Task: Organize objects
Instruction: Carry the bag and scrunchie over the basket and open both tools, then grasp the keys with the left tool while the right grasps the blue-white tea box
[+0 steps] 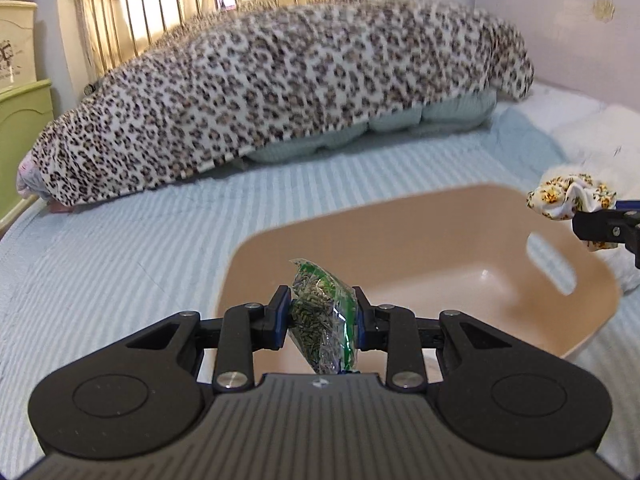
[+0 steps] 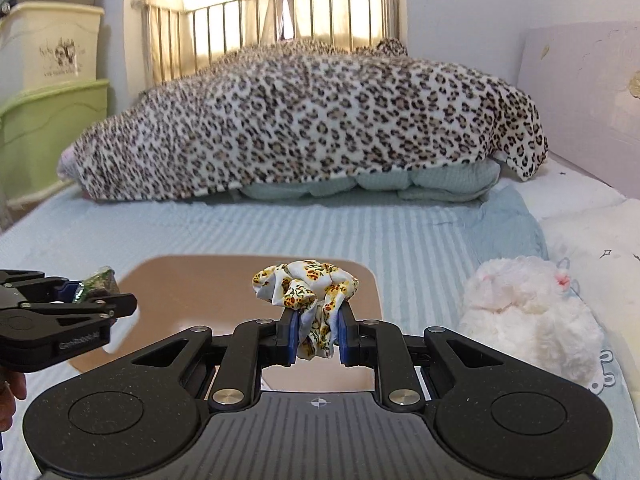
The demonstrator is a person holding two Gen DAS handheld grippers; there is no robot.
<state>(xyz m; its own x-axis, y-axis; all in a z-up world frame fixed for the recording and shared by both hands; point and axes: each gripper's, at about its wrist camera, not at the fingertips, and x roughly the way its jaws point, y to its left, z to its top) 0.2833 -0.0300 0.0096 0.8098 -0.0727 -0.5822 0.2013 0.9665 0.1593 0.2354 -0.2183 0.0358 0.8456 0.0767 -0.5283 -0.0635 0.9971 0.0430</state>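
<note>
My left gripper is shut on a clear green packet of dark pellets and holds it above the near rim of a beige plastic bin that lies on the bed. My right gripper is shut on a white floral scrunchie and holds it above the same bin. In the left wrist view the scrunchie and right gripper hang at the bin's right side. In the right wrist view the left gripper with the packet is at the bin's left.
A leopard-print blanket covers a pile of bedding across the back of the striped blue bed. A white plush toy lies right of the bin. A metal headboard and green and cream storage boxes stand behind.
</note>
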